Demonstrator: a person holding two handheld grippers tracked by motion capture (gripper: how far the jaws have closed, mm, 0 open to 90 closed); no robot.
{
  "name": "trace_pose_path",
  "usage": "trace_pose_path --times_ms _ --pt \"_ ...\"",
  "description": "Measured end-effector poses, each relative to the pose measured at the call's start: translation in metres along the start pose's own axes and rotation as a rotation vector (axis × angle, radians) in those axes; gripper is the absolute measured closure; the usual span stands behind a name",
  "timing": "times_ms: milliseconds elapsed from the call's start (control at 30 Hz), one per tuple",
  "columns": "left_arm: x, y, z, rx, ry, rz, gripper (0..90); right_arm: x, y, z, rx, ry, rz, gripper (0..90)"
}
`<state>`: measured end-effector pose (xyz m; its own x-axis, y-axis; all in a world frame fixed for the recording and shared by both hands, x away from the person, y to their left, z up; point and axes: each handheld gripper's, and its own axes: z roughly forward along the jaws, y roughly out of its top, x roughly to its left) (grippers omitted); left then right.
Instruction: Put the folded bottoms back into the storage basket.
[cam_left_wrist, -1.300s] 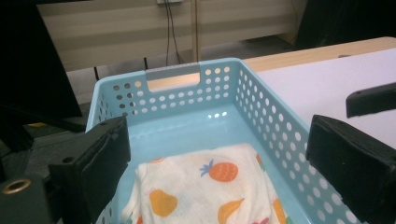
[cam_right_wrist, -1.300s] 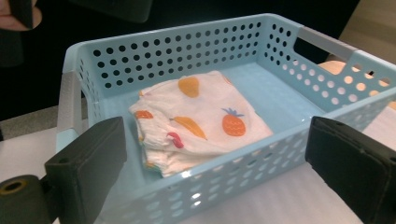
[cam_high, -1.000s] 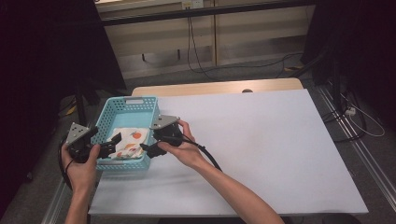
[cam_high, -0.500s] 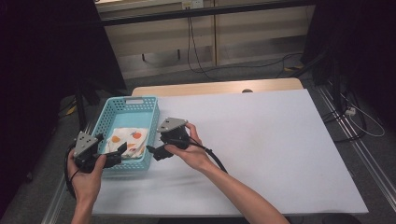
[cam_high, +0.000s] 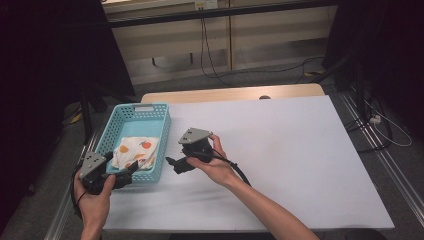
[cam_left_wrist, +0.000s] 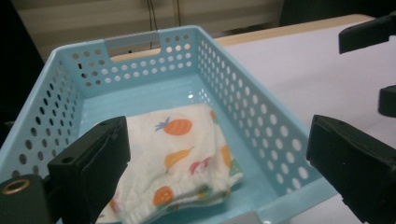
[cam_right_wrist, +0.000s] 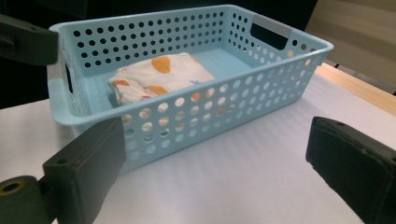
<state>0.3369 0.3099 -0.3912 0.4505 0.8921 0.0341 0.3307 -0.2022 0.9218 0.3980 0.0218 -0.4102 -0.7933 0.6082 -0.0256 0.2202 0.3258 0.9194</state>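
Observation:
A folded white cloth with orange fruit prints (cam_high: 134, 152) (cam_left_wrist: 180, 158) (cam_right_wrist: 161, 77) lies in the near half of a light blue perforated basket (cam_high: 150, 114) (cam_left_wrist: 135, 56) (cam_right_wrist: 261, 79) at the table's left. My left gripper (cam_high: 131, 172) (cam_left_wrist: 219, 172) hovers open just off the basket's near end, its jaws spread wide with nothing between them. My right gripper (cam_high: 172, 164) (cam_right_wrist: 215, 172) is open and empty over the white table, beside the basket's right wall.
The white table (cam_high: 290, 150) stretches wide to the right of the basket. A wooden strip (cam_high: 230, 94) runs along its far edge. Cables (cam_high: 370, 120) lie on the floor beyond and to the right.
Both grippers have pulled back out of the basket, the left toward the near end and the right onto the table. The cloth stays lying in the basket.

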Motion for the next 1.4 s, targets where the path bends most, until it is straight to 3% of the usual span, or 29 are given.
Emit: trace_pose_path --times_ms 267,567,767,1067,1167,1400 --pt "-0.013 0.008 0.004 -0.025 -0.051 0.02 5.2 -0.008 -0.006 -0.015 -0.007 -0.028 0.015 4.4" --pt "-0.024 0.009 0.008 -0.033 -0.063 0.035 5.0 -0.017 -0.026 -0.031 0.01 -0.049 0.038 4.3" --pt "-0.031 0.011 0.012 -0.042 -0.099 -0.005 4.9 -0.025 -0.033 -0.046 0.018 -0.094 0.045 4.2" --pt "-0.043 0.015 0.017 -0.039 -0.123 0.022 4.9 -0.039 -0.045 -0.069 0.012 -0.148 0.065 4.2" --pt "-0.051 0.019 0.017 -0.036 -0.132 0.053 4.9 -0.042 -0.047 -0.077 0.007 -0.165 0.069 4.2" --pt "-0.064 0.022 0.026 -0.029 -0.158 0.083 4.9 -0.047 -0.054 -0.093 0.004 -0.189 0.067 4.3"
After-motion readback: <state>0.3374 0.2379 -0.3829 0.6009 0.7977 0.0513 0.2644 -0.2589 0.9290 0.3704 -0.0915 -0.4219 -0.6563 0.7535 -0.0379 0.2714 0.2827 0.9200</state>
